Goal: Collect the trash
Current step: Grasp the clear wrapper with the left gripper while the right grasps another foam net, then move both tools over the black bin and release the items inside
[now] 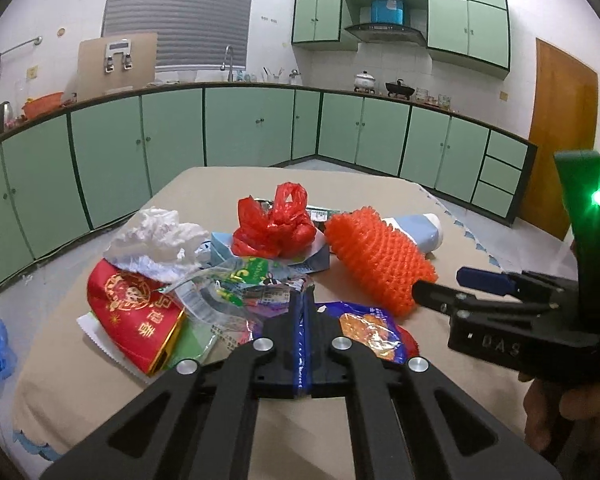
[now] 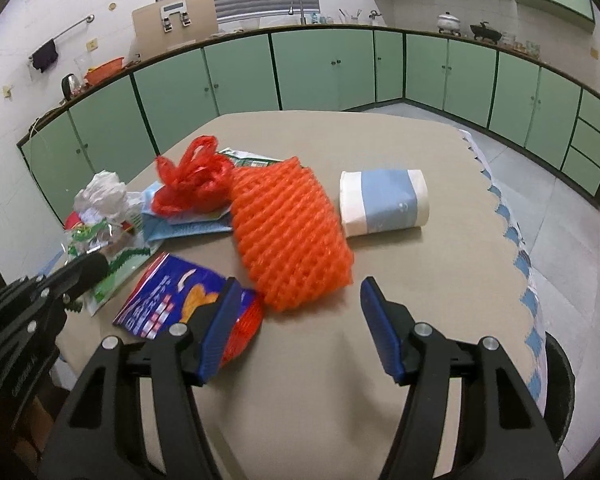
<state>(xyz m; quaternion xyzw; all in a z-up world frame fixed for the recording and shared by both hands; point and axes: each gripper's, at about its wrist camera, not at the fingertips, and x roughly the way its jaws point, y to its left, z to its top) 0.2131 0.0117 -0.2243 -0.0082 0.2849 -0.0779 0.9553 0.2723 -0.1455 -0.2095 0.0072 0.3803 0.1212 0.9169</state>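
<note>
Green kitchen cabinets (image 1: 172,136) line the walls behind my beige tabletop (image 1: 100,384).

Left wrist view: my left hand-held gripper (image 1: 304,304) is closed, pinching the edge of a clear wrapper (image 1: 220,300) in the trash pile. Around it lie a red pouch (image 1: 136,312), white crumpled paper (image 1: 156,236), a red bag (image 1: 276,228) and an orange net (image 1: 372,256).

Right wrist view: my right hand-held gripper (image 2: 296,320) stands fairly wide and empty, just before the orange net (image 2: 292,236). A blue snack bag (image 2: 172,296) lies under its left finger. A tissue pack (image 2: 384,204) lies beyond the net.
</note>
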